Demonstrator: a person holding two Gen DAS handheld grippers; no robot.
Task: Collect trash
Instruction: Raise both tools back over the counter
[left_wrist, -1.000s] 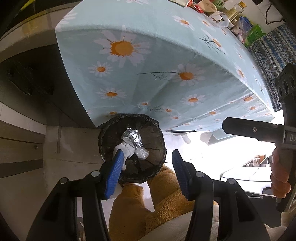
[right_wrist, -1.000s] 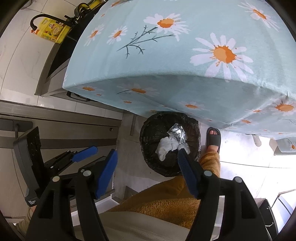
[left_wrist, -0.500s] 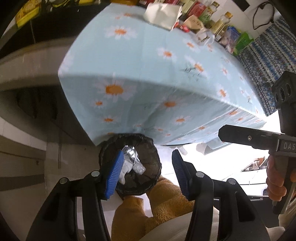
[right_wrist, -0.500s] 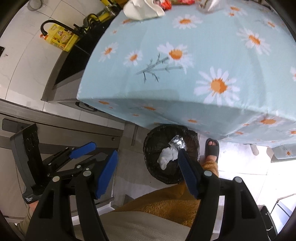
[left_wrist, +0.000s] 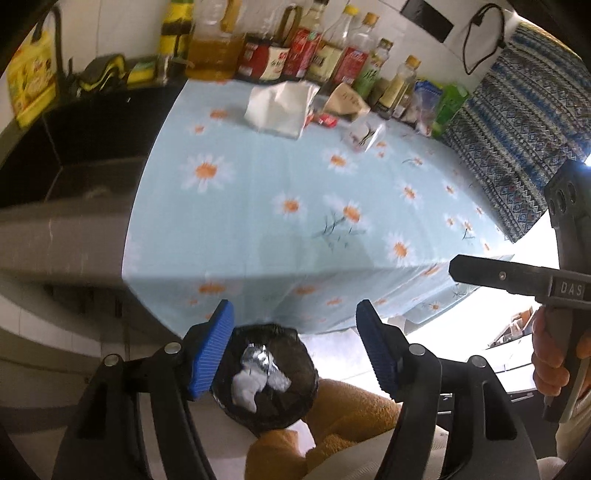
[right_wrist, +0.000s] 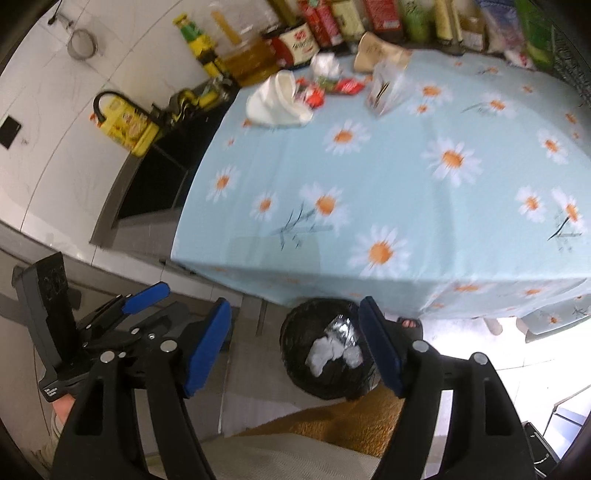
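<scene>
Trash left on table: crumpled white paper (right_wrist: 277, 99), red wrappers (right_wrist: 340, 86), clear plastic bag (right_wrist: 386, 88), all at far end near 12 o'clock, just in front of bottle row (left_wrist: 314, 55). Likely all light and soft; paper wad squashes easily, so pinch mid-bulk. Bag is prob slippery, so grab a bunched fold, not flat film. Wrappers thin, hard to lift off daisy tablecloth (right_wrist: 406, 177); take a raised edge.

Bin (right_wrist: 328, 354) w/ black liner on floor at 6 o'clock, under near table edge, holds white wad + foil.

Left gripper (left_wrist: 293, 349) tongs apart, empty. Right gripper (right_wrist: 295, 345) tongs apart, empty.
</scene>
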